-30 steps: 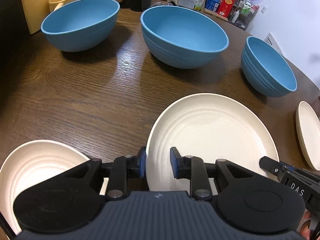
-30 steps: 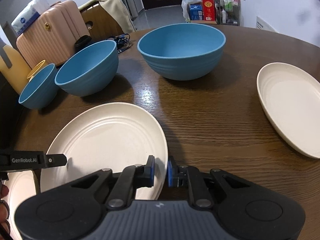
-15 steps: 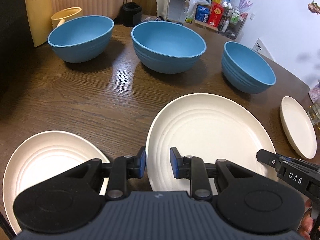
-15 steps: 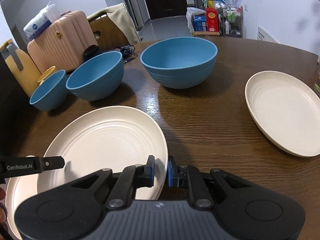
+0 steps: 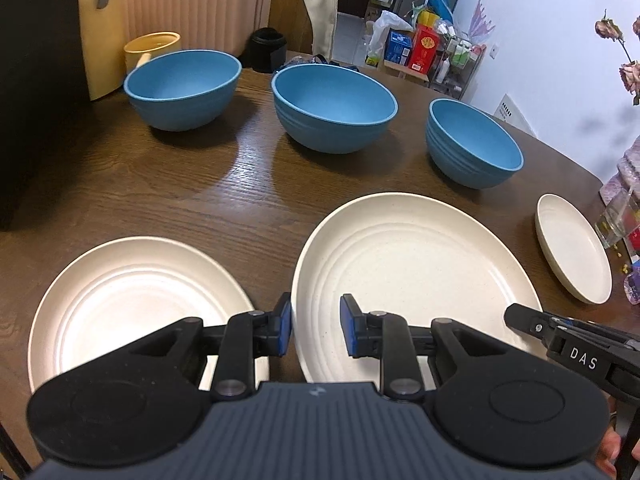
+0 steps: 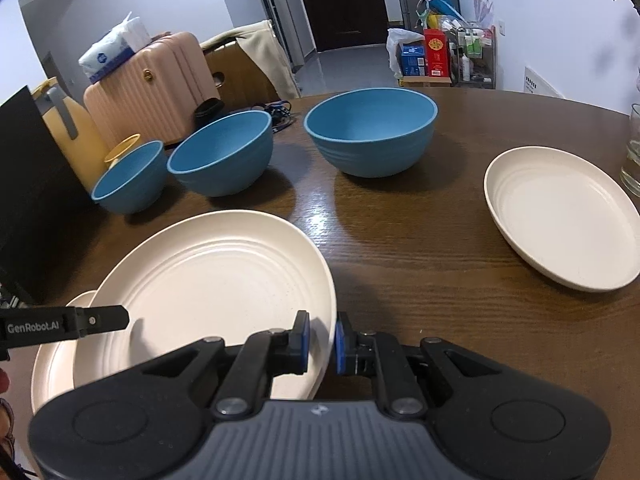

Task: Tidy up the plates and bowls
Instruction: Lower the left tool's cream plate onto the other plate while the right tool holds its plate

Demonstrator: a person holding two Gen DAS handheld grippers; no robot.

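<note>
Both grippers grip the large cream plate (image 5: 412,276) by opposite rims and hold it tilted above the table. My left gripper (image 5: 316,330) is shut on its left rim. My right gripper (image 6: 319,342) is shut on its right rim; the plate also shows in the right wrist view (image 6: 216,280). A second cream plate (image 5: 132,300) lies on the table to the left, partly under the lifted one (image 6: 52,356). A smaller cream plate (image 6: 560,220) lies at the right. Three blue bowls (image 5: 182,88) (image 5: 334,108) (image 5: 472,144) stand in a row behind.
The dark wooden table (image 5: 248,200) is round. A glass (image 6: 632,148) stands at its right edge. A yellow cup (image 5: 150,48), a pink suitcase (image 6: 152,88) and a chair stand behind the table. A dark panel (image 5: 36,80) stands at the left.
Both grippers have risen and pulled back with the large plate. The bowls look smaller and farther away. The plate at the left shows more fully.
</note>
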